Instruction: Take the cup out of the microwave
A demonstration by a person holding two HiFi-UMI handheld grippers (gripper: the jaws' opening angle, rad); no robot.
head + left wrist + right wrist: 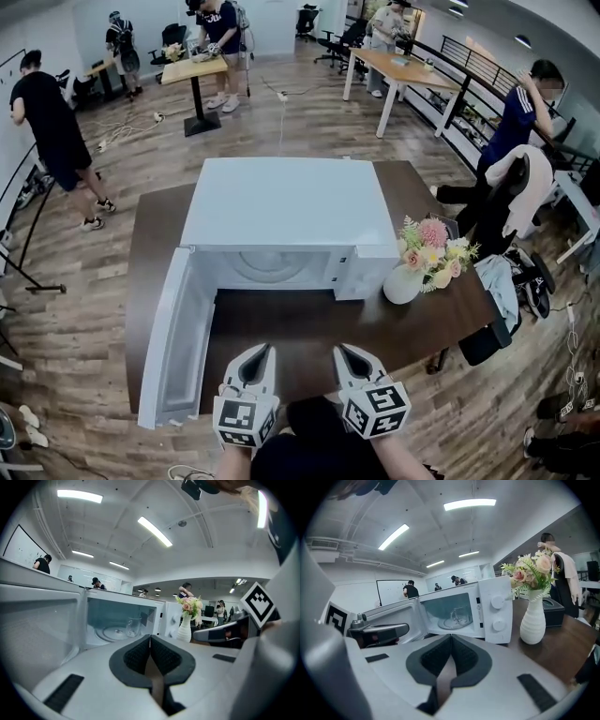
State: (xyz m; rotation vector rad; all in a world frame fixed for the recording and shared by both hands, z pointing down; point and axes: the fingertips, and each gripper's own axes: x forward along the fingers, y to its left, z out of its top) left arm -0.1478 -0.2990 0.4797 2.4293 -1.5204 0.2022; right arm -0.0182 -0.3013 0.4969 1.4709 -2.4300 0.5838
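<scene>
A white microwave [291, 211] stands on the dark brown table [309, 328] with its door [176, 337] swung wide open to the left. A clear glass cup [133, 626] [460, 616] sits on the turntable inside. My left gripper [263, 351] and right gripper [344, 352] hover side by side near the table's front edge, well short of the opening. Both are shut with nothing between the pads. The left gripper [150, 637] points at the cavity, and so does the right gripper [451, 637].
A white vase of pink and yellow flowers [424, 262] stands right of the microwave. A dark chair with clothes [506, 202] is beyond the table's right side. Several people work at desks [195, 70] farther back.
</scene>
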